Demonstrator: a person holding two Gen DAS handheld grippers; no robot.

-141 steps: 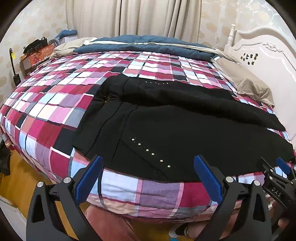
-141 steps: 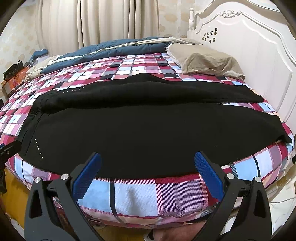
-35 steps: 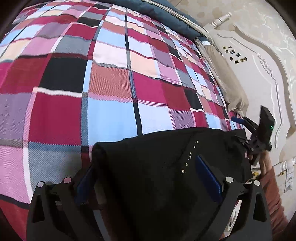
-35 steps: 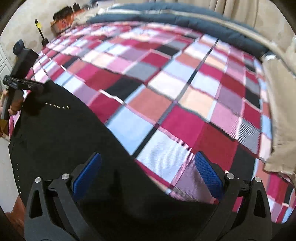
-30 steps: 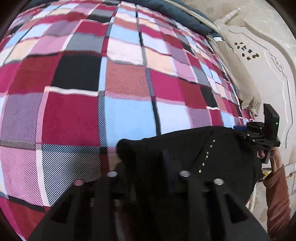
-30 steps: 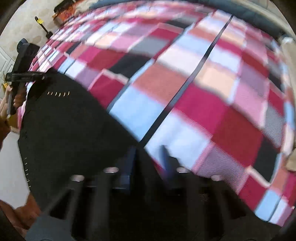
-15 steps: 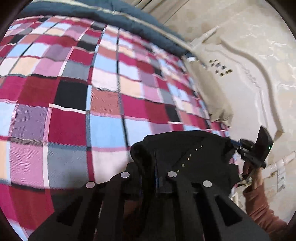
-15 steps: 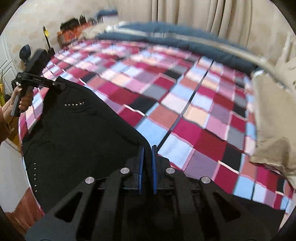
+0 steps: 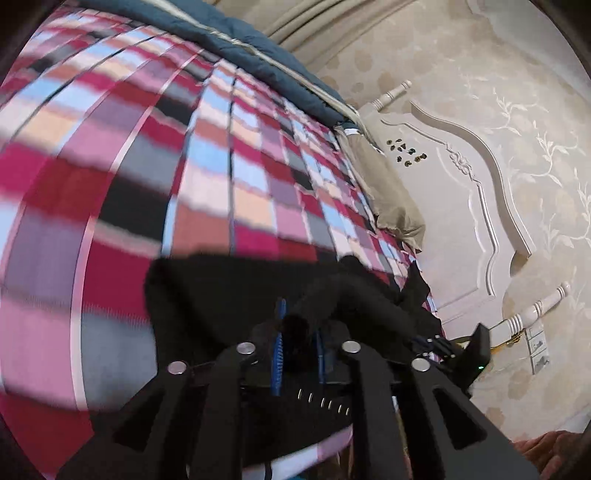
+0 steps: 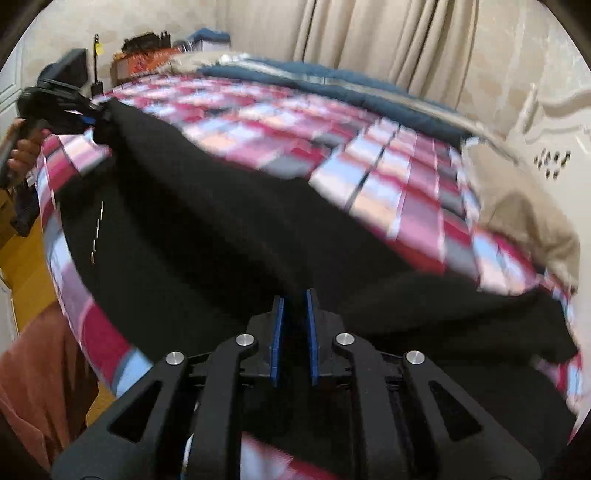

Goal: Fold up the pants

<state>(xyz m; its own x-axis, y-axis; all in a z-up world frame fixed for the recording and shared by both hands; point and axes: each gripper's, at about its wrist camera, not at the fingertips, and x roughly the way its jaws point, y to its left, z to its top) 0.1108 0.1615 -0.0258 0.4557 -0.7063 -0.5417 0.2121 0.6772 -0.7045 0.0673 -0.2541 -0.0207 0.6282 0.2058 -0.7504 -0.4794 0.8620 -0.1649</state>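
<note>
Black pants (image 10: 229, 236) with a row of small studs lie across the near side of a plaid bed (image 10: 388, 177). My left gripper (image 9: 298, 332) is shut on a fold of the pants (image 9: 221, 295) at the waist end and holds it lifted off the bed. My right gripper (image 10: 293, 314) is shut on the far edge of the pants toward the leg end, also raised. The left gripper shows at far left in the right wrist view (image 10: 92, 118); the right gripper shows at lower right in the left wrist view (image 9: 443, 345).
A white headboard (image 9: 461, 206) stands on the right with a beige pillow (image 10: 524, 214) before it. A dark blue duvet (image 10: 332, 81) lies along the far side below the curtains (image 10: 369, 33). Wooden floor (image 10: 22, 266) borders the bed's near left edge.
Both grippers, shut on the far edge of the pants, have lifted it and drawn it toward the near side. The views tilted upward and blurred with motion.
</note>
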